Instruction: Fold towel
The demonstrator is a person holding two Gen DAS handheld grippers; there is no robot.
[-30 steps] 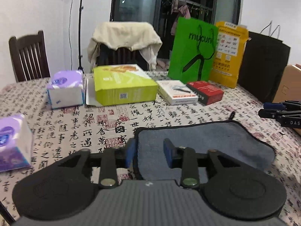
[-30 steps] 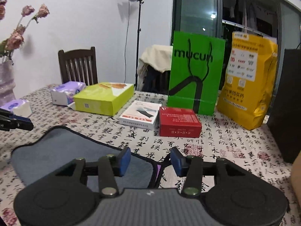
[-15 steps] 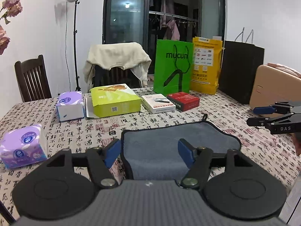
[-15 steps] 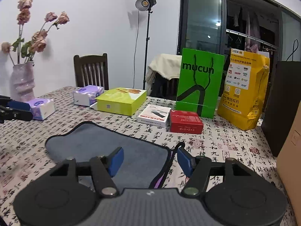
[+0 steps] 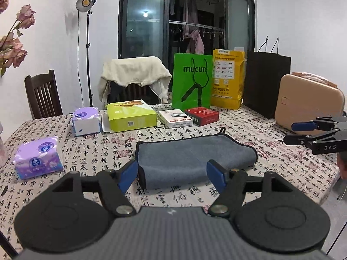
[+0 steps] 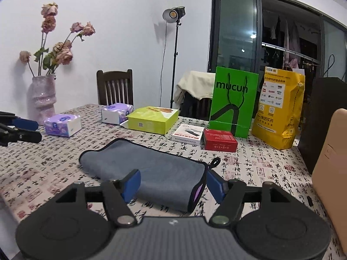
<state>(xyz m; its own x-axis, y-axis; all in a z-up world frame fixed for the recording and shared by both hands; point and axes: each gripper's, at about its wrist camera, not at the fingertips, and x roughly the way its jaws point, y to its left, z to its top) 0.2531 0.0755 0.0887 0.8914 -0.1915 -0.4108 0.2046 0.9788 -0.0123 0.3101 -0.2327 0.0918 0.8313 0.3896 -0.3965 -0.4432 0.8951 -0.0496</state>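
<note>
Lying folded on the calligraphy-print tablecloth [image 5: 91,151], the grey towel [image 5: 190,158] sits free of both tools, with a purple tissue pack [image 5: 38,158] off to its left. Nearer the camera, the left gripper [image 5: 172,176] hovers with jaws spread wide and empty. Farther right, the right gripper [image 6: 173,183] hangs over the towel's right edge, jaws likewise apart, gripping nothing.
</note>
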